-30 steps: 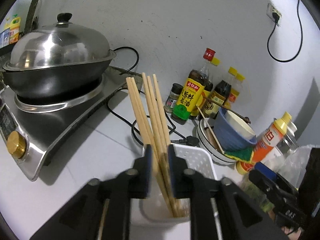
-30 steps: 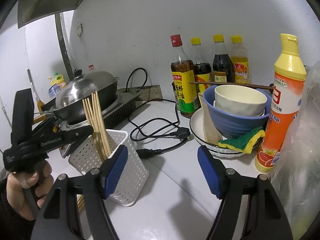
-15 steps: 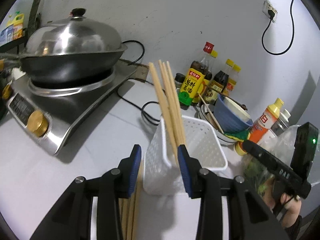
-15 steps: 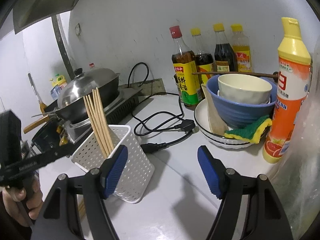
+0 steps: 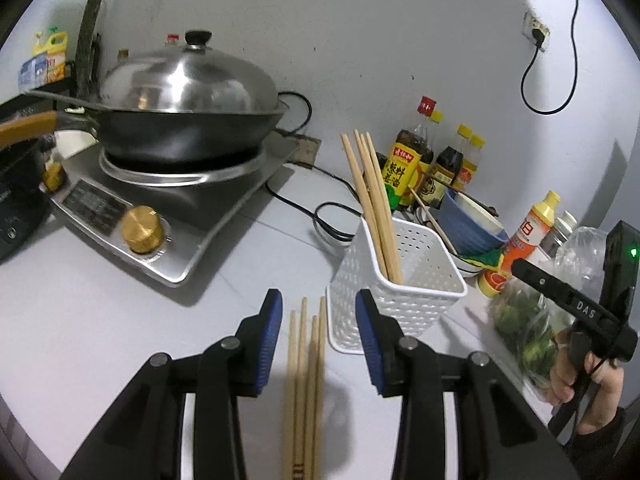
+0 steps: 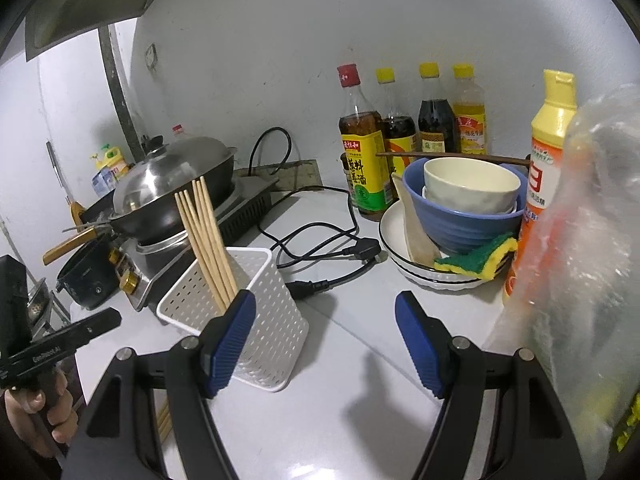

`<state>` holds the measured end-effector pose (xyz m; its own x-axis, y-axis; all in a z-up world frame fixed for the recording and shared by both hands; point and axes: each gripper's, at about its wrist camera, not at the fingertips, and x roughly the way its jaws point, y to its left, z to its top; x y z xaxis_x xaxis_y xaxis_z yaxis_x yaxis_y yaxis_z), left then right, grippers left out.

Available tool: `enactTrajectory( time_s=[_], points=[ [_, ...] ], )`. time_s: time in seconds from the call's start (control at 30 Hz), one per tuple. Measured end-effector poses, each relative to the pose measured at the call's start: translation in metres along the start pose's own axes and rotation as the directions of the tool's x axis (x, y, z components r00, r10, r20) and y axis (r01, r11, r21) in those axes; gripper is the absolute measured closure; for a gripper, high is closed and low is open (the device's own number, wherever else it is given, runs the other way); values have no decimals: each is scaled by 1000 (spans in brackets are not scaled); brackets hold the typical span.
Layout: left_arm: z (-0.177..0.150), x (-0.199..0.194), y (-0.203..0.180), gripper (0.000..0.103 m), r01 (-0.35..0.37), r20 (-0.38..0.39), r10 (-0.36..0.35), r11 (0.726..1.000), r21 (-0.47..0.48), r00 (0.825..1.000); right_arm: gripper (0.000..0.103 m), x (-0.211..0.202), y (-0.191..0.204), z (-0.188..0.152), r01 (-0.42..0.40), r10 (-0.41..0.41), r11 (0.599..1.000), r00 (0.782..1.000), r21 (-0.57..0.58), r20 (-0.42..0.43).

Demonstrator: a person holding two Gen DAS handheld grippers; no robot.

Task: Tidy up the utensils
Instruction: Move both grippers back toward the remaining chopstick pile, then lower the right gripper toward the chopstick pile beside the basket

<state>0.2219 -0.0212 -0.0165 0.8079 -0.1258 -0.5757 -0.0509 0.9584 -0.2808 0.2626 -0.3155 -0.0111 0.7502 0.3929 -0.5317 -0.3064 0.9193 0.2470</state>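
One bunch of chopsticks (image 5: 374, 204) stands in the white basket (image 5: 416, 280). Your left gripper (image 5: 318, 320) and right gripper (image 6: 325, 334) both have jaws apart, empty. Loose chopsticks (image 5: 306, 380) on the bench (image 5: 100, 340) near the basket remain.

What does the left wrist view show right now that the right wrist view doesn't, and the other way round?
Only the left wrist view: the loose chopsticks lying on the counter between the open left gripper, whose jaws have just been opening, and a wall socket.

Only the right wrist view: the cream bowl nested in the blue bowl, seen clearly, and the open, empty right gripper.

Both: the white holder with upright chopsticks, the lidded wok, sauce bottles.
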Motion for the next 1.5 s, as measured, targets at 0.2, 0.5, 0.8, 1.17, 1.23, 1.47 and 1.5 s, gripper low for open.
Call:
enactTrajectory(
  time_s=[0.2, 0.5, 0.8, 1.17, 1.23, 1.47, 1.5],
  points=[
    [-9, -20, 10, 62, -1, 22, 0, 1000, 24, 1000, 32, -12, 22, -6, 31, -31, 999, 999, -45, -10],
    [-28, -44, 43, 62, -36, 43, 34, 998, 44, 998, 32, -15, 56, -20, 61, -65, 995, 997, -84, -44],
    [-42, -65, 91, 62, -62, 60, 62, 998, 5, 996, 32, -6, 99, -31, 67, -80, 988, 993, -141, -88],
    [-54, -78, 137, 62, -88, 73, 93, 994, -63, 993, 32, 17, 147, -43, 41, -72, 978, 986, -203, -148],
    [-56, -79, 143, 62, -96, 75, 100, 993, -66, 992, 32, 23, 152, -44, 42, -77, 976, 984, -212, -160],
    [-62, -79, 160, 62, -122, 64, 127, 990, -77, 990, 32, 44, 161, -55, 44, -90, 974, 975, -220, -203],
    [-64, -78, 163, 61, -125, 57, 130, 989, -81, 990, 32, 48, 162, -58, 45, -93, 974, 974, -221, -209]
  ],
)
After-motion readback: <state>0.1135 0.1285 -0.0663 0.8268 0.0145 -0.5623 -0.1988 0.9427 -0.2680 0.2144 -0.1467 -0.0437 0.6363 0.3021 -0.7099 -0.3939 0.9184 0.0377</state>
